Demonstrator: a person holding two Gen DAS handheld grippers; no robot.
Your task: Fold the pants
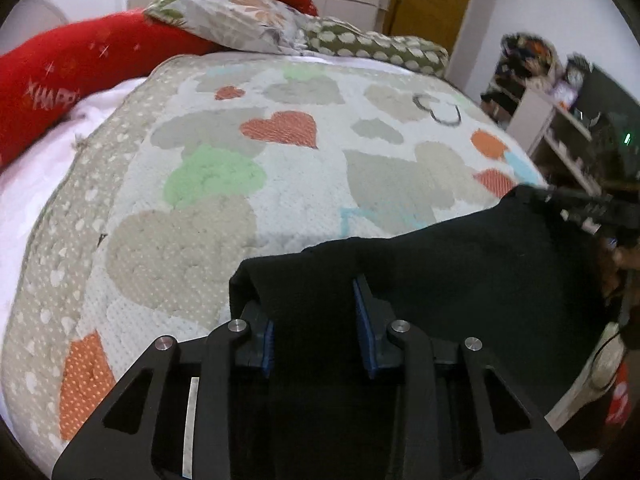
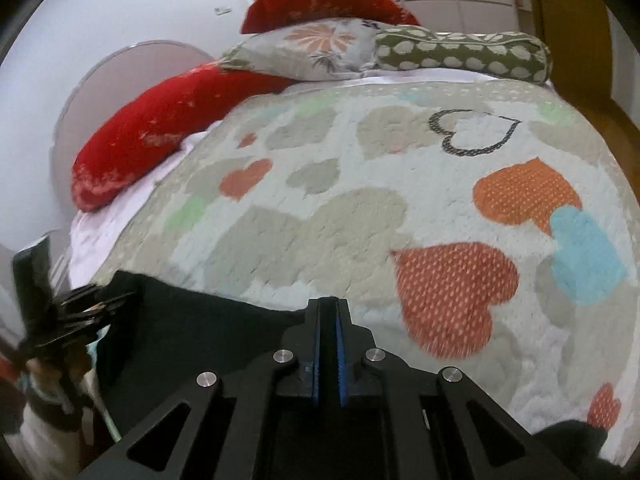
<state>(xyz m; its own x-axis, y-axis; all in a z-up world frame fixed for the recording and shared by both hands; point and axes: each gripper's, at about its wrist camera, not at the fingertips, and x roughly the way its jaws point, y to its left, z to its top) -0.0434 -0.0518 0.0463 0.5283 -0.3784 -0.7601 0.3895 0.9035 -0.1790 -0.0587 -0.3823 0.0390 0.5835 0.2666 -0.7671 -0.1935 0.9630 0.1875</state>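
Black pants [image 1: 460, 272] are stretched between both grippers above the near edge of the bed. In the left wrist view, my left gripper [image 1: 316, 300] has its jaws partly apart with a thick fold of the pants bunched between the blue pads [image 1: 366, 336]. My right gripper [image 1: 592, 212] holds the far right corner there. In the right wrist view, my right gripper [image 2: 329, 312] is shut on the pants edge [image 2: 208, 320], with the pads pressed close. My left gripper [image 2: 80, 308] shows at the left, at the other corner.
A quilt with a heart pattern [image 1: 280, 160] covers the bed. Red cushions [image 2: 152, 140] and patterned pillows [image 2: 440, 52] lie at the head. Shelves with clutter [image 1: 560, 120] stand to the right of the bed. A wooden door [image 2: 572, 40] is at the far right.
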